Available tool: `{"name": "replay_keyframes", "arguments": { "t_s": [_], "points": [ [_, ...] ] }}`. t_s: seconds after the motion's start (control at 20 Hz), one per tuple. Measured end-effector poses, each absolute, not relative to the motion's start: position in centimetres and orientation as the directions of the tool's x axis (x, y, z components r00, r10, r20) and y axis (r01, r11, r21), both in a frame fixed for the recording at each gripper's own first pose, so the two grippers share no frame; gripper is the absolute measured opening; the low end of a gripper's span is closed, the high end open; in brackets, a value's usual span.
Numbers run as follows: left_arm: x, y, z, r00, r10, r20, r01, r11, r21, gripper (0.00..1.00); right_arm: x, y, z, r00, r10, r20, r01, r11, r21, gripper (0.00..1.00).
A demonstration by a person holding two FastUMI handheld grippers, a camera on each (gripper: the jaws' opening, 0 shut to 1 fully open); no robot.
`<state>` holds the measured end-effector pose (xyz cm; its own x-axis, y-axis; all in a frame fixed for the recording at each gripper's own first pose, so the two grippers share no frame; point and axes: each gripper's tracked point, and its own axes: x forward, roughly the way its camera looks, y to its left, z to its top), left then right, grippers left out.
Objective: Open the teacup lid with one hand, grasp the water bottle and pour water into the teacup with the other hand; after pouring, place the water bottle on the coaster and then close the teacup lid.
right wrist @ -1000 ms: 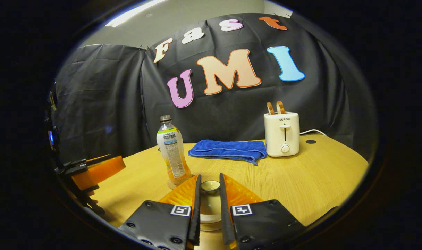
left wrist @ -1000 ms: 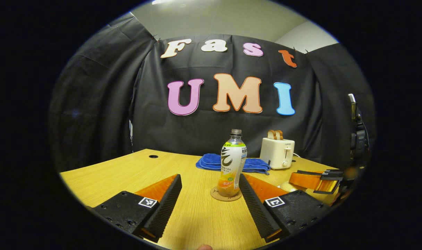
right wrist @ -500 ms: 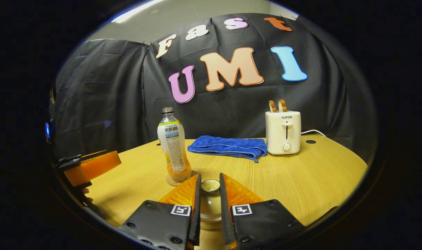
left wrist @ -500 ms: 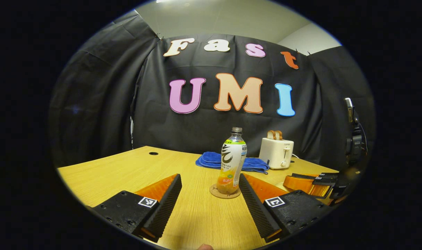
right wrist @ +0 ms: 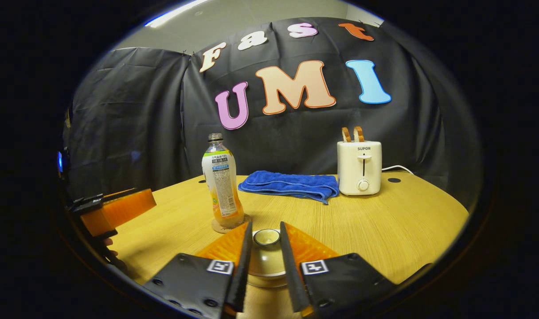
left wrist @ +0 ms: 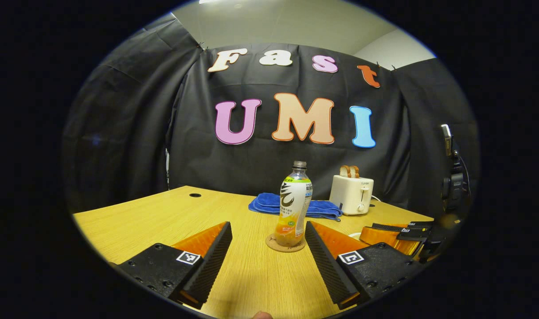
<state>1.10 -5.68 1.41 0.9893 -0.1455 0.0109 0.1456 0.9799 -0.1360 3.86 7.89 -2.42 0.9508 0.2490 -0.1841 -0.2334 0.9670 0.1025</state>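
Observation:
A drink bottle (left wrist: pixel 293 208) with a little orange liquid stands upright on a round cork coaster (left wrist: pixel 285 244). My left gripper (left wrist: pixel 268 226) hangs open just in front of it, touching nothing. In the right gripper view the bottle (right wrist: pixel 223 186) stands left of a pale teacup lid (right wrist: pixel 265 263) that rests on its cup. My right gripper (right wrist: pixel 266 225) is narrowly open, its fingers flanking the lid's knob (right wrist: pixel 266 237). The right gripper (left wrist: pixel 393 232) also appears low at the right of the left gripper view, and the left gripper (right wrist: pixel 119 210) at the left edge of the right gripper view.
A folded blue towel (right wrist: pixel 289 184) lies at the back of the wooden table (right wrist: pixel 384 221). A white toaster (right wrist: pixel 359 167) with two slices of bread stands to its right, its cord trailing behind. A cable hole (left wrist: pixel 195 195) sits at the table's far left.
My right gripper's fingers have spread slightly apart around the lid knob. My left gripper has drawn back a little from the bottle, which has not moved from the coaster.

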Motion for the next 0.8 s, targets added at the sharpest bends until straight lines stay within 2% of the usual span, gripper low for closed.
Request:
{"name": "replay_keyframes", "arguments": {
  "t_s": [0.2, 0.25, 0.55, 0.8],
  "points": [
    [0.8, -5.7, 1.2, 0.99, -0.137, 0.019, 0.138, 0.984, -0.111, 0.96, 2.5, 6.8, -0.3, 0.972, 0.212, -0.105, -0.206, 0.976, 0.071, 0.9],
    [0.6, -5.8, 1.1, 0.991, -0.136, 0.018, 0.137, 0.986, -0.098, 0.96, 2.0, 6.1, 0.1, 0.979, 0.188, -0.083, -0.184, 0.981, 0.057, 0.97],
    [-1.0, -6.8, 1.0, 0.984, -0.173, 0.037, 0.175, 0.983, -0.062, 0.96, -1.5, 3.6, -0.7, 0.991, 0.096, -0.088, -0.096, 0.995, 0.01, 0.95],
    [-2.3, -6.6, 0.2, 0.985, -0.172, 0.031, 0.174, 0.983, -0.066, 0.97, -3.4, 3.3, -0.9, 0.993, 0.079, -0.093, -0.077, 0.997, 0.025, 0.95]
  ]
}}
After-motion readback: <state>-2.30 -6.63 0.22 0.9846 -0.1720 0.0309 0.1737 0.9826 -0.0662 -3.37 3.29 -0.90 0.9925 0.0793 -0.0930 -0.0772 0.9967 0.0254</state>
